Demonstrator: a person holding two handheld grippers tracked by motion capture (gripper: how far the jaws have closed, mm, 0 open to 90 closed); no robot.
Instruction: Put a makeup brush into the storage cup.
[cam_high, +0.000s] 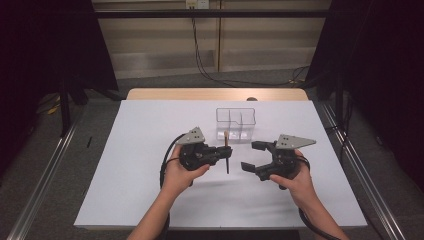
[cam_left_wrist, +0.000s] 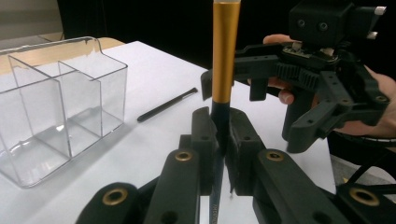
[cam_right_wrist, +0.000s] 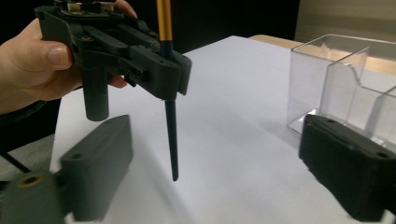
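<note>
On the white tabletop (cam_high: 150, 165) stands a clear box (cam_high: 236, 123). Near it, the left claw (cam_high: 225, 152) is clamped on a makeup brush (cam_high: 227, 152), holding it upright above the tabletop. Beside it, the right claw (cam_high: 252, 156) is wide apart, holding nothing.

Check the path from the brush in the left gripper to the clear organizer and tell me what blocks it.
Nothing visible does. The left gripper holds the brush upright, and bare table lies between it and the clear organizer.

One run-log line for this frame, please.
left gripper: shut on brush, upright | right gripper: open, empty, beside brush | organizer: empty, behind | second brush: flat on table
</note>
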